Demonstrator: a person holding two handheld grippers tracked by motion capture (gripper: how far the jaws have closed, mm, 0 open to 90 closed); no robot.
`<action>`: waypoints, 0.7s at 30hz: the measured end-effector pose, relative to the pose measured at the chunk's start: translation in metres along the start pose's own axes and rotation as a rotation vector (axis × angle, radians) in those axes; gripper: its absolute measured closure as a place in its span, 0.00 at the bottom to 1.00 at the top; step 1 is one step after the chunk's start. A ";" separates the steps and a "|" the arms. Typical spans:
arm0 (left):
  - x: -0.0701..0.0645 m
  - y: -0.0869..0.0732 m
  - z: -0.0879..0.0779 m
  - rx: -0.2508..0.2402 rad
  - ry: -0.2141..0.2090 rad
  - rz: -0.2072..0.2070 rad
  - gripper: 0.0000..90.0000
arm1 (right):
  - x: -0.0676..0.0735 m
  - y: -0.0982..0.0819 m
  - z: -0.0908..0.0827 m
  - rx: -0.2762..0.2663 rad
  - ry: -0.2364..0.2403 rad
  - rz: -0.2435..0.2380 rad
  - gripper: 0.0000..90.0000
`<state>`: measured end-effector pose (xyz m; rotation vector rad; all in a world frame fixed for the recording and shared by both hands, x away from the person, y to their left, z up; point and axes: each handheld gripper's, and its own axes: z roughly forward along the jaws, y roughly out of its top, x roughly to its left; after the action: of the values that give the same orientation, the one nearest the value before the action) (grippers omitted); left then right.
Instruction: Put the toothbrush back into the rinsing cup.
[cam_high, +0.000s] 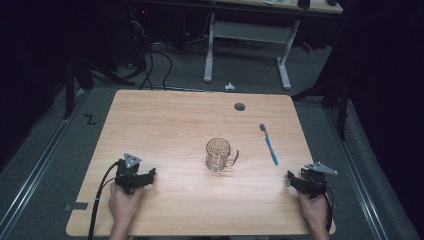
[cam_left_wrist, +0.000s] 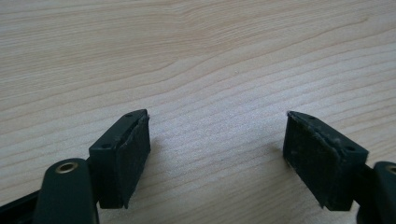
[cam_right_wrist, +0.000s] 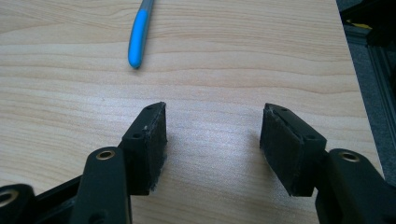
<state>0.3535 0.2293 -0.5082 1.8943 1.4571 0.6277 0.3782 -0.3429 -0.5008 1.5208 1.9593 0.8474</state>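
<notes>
I've got both grippers low over the table (cam_high: 165, 125) near its front edge, left gripper (cam_left_wrist: 217, 154) and right gripper (cam_right_wrist: 212, 149) spread wide with nothing between them. The glass mug (cam_high: 220, 155) stands upright mid-table, and the blue-handled spoon (cam_high: 269, 144) lies just ahead of my right gripper.

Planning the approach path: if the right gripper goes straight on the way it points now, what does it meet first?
Probably the blue-handled spoon: its handle end lies ahead, slightly left of the line between the open fingers of the right gripper. Only bare table lies dead centre, so it could pass just beside it.
</notes>
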 end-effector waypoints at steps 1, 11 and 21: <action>0.000 0.000 0.000 0.000 0.000 0.000 0.26 | 0.000 0.000 0.000 0.000 0.000 0.000 0.46; 0.001 0.000 0.000 -0.003 -0.004 -0.009 0.26 | 0.000 0.000 0.000 0.000 0.001 0.000 0.46; 0.000 0.000 0.000 -0.002 0.004 -0.005 0.26 | 0.000 -0.001 -0.001 0.000 0.005 0.006 0.47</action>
<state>0.3535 0.2294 -0.5082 1.8887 1.4628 0.6304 0.3767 -0.3431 -0.5007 1.5273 1.9593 0.8544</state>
